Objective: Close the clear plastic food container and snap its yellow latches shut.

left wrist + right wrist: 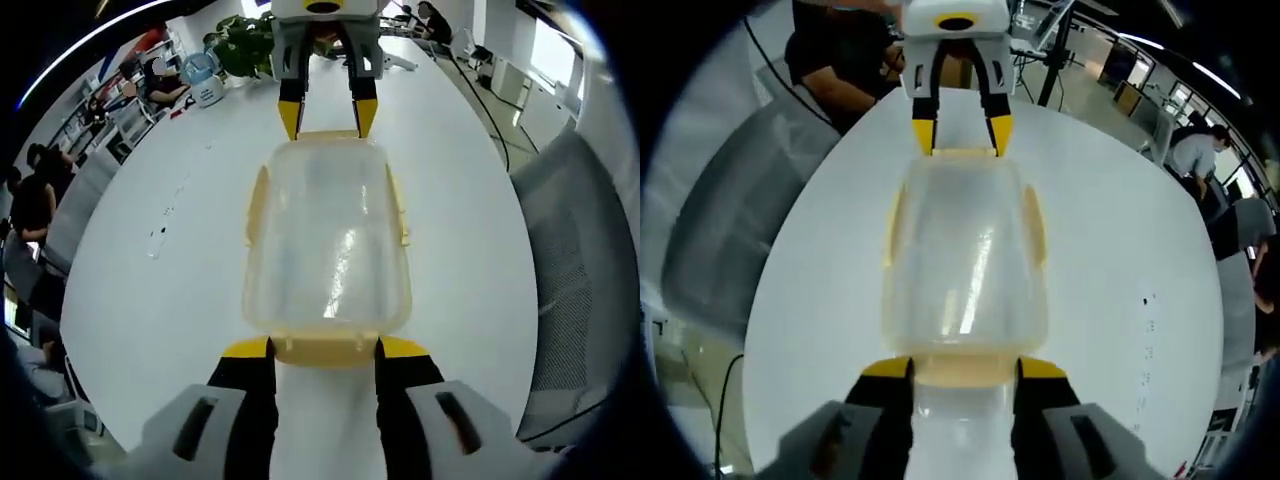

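clear glossy plastic container [328, 240] (yellow plastic latches [322, 349]), smooth matt white table [180, 270]

Open-plan office: long white table [150, 300], grey chairs [585, 300], seated people [1200, 155], potted plant [243, 45].

1 container [328, 240], 4 yellow latches [322, 349], 2 grippers [322, 352], 1 table [160, 300].
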{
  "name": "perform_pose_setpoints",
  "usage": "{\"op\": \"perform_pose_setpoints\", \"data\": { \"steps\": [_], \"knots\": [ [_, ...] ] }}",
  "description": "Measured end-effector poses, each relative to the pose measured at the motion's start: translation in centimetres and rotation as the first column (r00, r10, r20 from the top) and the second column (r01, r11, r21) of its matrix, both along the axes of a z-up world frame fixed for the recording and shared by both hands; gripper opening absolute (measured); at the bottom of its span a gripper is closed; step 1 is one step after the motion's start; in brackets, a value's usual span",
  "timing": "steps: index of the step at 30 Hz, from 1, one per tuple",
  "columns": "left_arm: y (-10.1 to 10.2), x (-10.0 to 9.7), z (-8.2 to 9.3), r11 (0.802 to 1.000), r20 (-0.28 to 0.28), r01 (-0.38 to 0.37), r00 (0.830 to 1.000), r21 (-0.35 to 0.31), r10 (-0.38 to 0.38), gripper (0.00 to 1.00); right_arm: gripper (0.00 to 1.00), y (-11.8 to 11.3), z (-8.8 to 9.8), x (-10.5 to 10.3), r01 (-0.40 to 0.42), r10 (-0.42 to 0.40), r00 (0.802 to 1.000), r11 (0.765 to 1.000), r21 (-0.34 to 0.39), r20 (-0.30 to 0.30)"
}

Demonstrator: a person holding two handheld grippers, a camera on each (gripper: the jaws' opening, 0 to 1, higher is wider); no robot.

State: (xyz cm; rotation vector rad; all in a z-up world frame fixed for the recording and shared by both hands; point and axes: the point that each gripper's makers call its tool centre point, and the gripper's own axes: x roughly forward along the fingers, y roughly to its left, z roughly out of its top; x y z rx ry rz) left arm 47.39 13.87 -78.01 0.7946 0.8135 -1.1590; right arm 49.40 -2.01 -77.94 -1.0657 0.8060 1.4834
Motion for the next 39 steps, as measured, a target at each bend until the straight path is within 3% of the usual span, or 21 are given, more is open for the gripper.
{"op": "perform_pose_setpoints", "data": {
  "steps": [39],
  "knots": [
    [-6.1,0.7,-0.2,0.999,0.004,-0.018,1.000,-0.034,0.018,0.36,0.36,-6.1,-0.1,1.0,-0.010,0.010,1.000,1.000,-0.003,-0.013]
  ]
}}
